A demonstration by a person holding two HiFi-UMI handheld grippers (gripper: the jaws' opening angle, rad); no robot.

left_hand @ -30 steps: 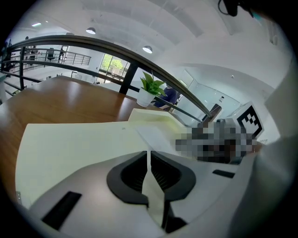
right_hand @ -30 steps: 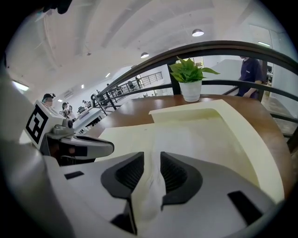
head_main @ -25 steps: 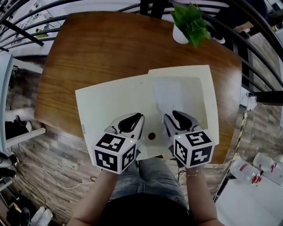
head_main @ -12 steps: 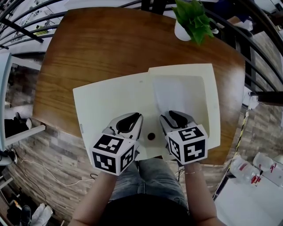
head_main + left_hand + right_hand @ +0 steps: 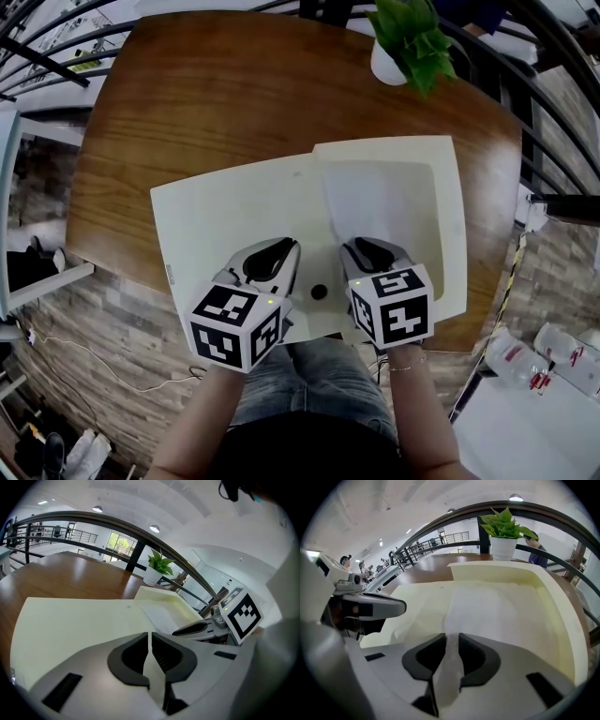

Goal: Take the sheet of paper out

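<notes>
Left tongs (image 5: pixel 150 641) pinched on cream folder (image 5: pixel 70 620) edge; paper sheet (image 5: pixel 163 616) beyond, potted plant (image 5: pixel 157 568) behind.

The sheet of paper (image 5: pixel 373 202) is plain white and slightly rumpled. It lies flat in the shallow right half of the open cream folder (image 5: pixel 225 220), lengthwise, close to the folder's centre fold. Its near end lifts slightly off the folder's floor.

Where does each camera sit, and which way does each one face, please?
Head view: on the person's head, facing steeply down at the table, folder, left gripper, right gripper and forearms.
Left gripper view: on the left gripper, facing along its jaws across the folder; right gripper shows.
Right gripper view: on it, along its closing jaws, sheet between them; left gripper shows.
Shared: folder, plant.
</notes>
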